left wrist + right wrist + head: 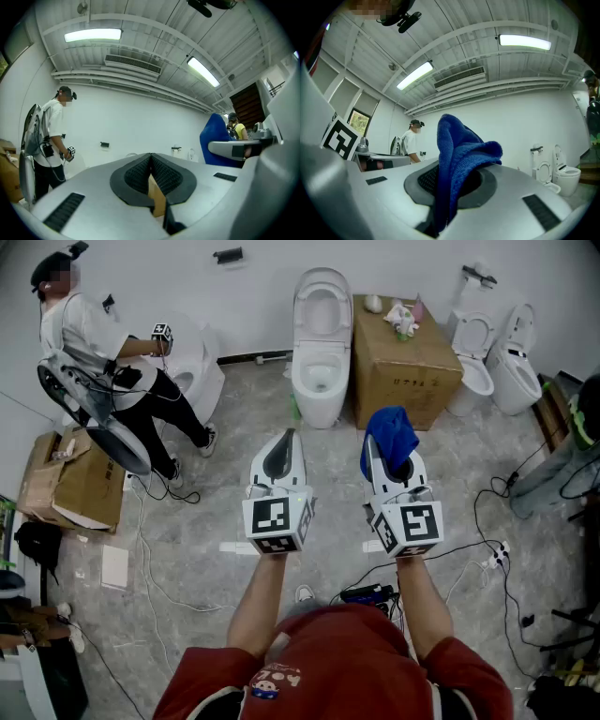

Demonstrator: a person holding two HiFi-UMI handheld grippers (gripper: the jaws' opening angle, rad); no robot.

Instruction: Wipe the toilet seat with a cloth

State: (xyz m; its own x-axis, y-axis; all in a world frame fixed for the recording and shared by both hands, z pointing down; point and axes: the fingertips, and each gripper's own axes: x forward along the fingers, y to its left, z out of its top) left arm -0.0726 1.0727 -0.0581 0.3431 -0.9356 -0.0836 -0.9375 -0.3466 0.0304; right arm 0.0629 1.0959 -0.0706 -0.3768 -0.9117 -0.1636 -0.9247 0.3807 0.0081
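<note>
A white toilet (322,343) with its lid up stands against the far wall, ahead of both grippers and well apart from them. My right gripper (390,448) is shut on a blue cloth (390,439), which bunches up above its jaws; the blue cloth (457,161) fills the middle of the right gripper view. My left gripper (281,444) is held level beside it, shut with nothing between its jaws. In the left gripper view its black pads (140,174) meet at a seam, and the blue cloth (216,145) shows at the right.
A cardboard box (403,362) stands right of the toilet, with two more toilets (492,357) further right. Another person (103,352) works at a toilet on the left. Cables (487,559) and cardboard (66,484) lie on the floor.
</note>
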